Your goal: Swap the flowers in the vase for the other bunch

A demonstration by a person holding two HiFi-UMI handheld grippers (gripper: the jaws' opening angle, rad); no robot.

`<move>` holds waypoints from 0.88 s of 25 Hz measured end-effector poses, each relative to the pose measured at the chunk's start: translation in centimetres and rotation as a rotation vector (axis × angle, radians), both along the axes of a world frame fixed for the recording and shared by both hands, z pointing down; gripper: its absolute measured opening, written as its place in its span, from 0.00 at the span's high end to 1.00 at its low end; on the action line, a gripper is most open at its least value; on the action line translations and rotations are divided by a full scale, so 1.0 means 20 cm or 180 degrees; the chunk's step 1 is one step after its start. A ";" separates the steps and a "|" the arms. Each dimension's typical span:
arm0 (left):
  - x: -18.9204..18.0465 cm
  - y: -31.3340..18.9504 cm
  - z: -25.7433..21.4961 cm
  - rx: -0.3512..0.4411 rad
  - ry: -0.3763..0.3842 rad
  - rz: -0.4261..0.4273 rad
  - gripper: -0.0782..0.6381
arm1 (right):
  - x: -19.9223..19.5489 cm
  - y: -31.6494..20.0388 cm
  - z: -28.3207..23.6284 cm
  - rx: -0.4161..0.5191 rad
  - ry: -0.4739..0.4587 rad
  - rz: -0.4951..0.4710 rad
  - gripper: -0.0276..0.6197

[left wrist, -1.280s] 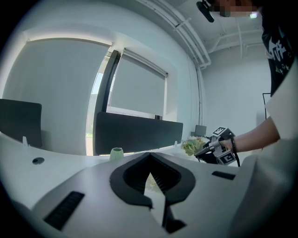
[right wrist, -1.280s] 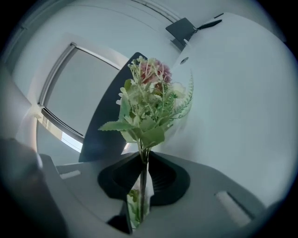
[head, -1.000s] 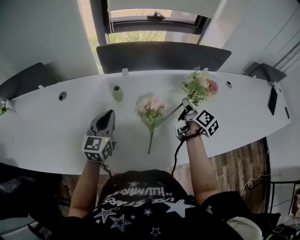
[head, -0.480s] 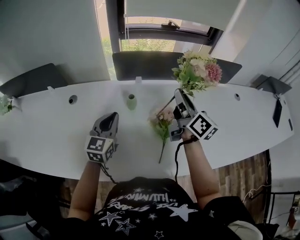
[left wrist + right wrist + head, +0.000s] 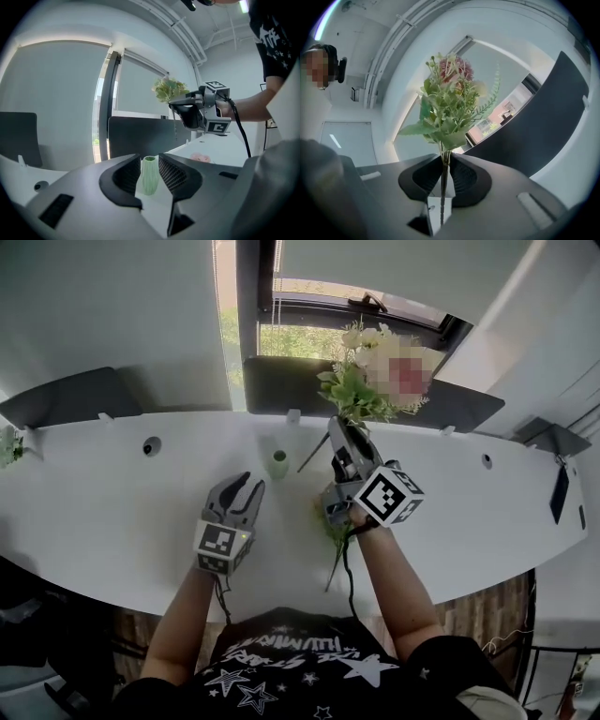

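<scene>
A small green vase (image 5: 278, 463) stands empty on the white table (image 5: 112, 512). My left gripper (image 5: 247, 487) sits just short of it, jaws opening, nothing between the pads; in the left gripper view the vase (image 5: 149, 175) shows beyond the gap of this gripper (image 5: 149, 161). My right gripper (image 5: 337, 429) is raised above the table right of the vase, shut on the stems of a green-leaved bunch with cream and pink flowers (image 5: 370, 381). The right gripper view shows that bunch (image 5: 447, 112) upright in the gripper (image 5: 444, 171). A pink bunch (image 5: 334, 521) lies on the table under the right hand.
A dark chair back (image 5: 291, 385) stands behind the table under a window. Round cable holes (image 5: 152, 444) pierce the tabletop. A black object (image 5: 561, 493) rests at the far right edge, a small plant (image 5: 7, 448) at the far left.
The right gripper lifted the leafy bunch off the table and carried it left, toward the vase. The left gripper moved closer to the vase and its jaws parted.
</scene>
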State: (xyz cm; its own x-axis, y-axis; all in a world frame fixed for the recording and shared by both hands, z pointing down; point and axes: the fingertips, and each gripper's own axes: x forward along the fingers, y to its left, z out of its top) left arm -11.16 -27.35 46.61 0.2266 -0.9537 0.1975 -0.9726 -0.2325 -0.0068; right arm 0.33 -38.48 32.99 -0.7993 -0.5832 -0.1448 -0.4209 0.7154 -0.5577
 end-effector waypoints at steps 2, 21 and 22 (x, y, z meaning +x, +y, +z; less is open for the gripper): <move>0.02 -0.03 0.03 -0.0040 -0.0009 0.0069 0.71 | -0.04 -0.02 0.01 0.0030 0.0038 -0.0035 0.88; 0.13 -0.31 0.37 -0.0212 -0.0297 0.0155 0.48 | -0.34 -0.11 0.18 0.0398 0.0322 -0.0354 0.88; 0.13 -0.31 0.37 -0.0215 -0.0299 0.0168 0.48 | -0.35 -0.10 0.19 0.0413 0.0332 -0.0371 0.88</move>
State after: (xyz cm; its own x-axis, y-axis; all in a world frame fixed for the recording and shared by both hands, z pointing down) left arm -8.49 -33.54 54.08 0.2537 -0.9247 0.2837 -0.9548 -0.2865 -0.0798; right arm -6.61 -40.45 36.83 -0.8749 -0.4677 -0.1256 -0.3818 0.8257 -0.4152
